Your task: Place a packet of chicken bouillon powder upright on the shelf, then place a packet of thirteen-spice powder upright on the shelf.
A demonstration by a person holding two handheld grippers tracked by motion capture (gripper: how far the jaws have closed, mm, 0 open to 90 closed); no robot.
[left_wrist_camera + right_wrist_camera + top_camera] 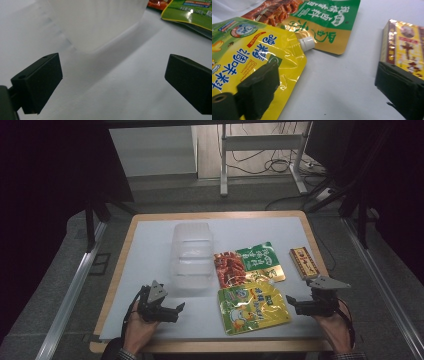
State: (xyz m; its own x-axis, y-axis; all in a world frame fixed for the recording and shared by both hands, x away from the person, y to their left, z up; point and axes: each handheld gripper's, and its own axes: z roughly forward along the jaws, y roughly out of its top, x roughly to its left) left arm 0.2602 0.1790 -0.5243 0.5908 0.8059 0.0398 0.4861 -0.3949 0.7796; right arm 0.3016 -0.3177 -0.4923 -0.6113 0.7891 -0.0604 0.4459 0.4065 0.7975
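Observation:
A clear plastic container (pixel 192 257) stands in the middle of the white sheet (pixel 150 240). To its right lies a red and green pouch (pixel 250 262), below it a yellow spouted pouch (pixel 252 307), and further right a small yellow and red box (pixel 304 262). My left gripper (pixel 177 309) is open near the front edge, just below the container (pixel 97 22), nothing between its jaws (pixel 112 80). My right gripper (pixel 292 304) is open beside the yellow pouch's right edge. In its own view (pixel 327 87) one jaw overlaps the yellow pouch (pixel 244 50), the other the box (pixel 404 47).
The sheet covers a wooden table (pixel 120 265) with a dark floor around it. A metal stand with cables (pixel 260 150) is behind the table. Bare sheet lies left of the container and between the two grippers at the front.

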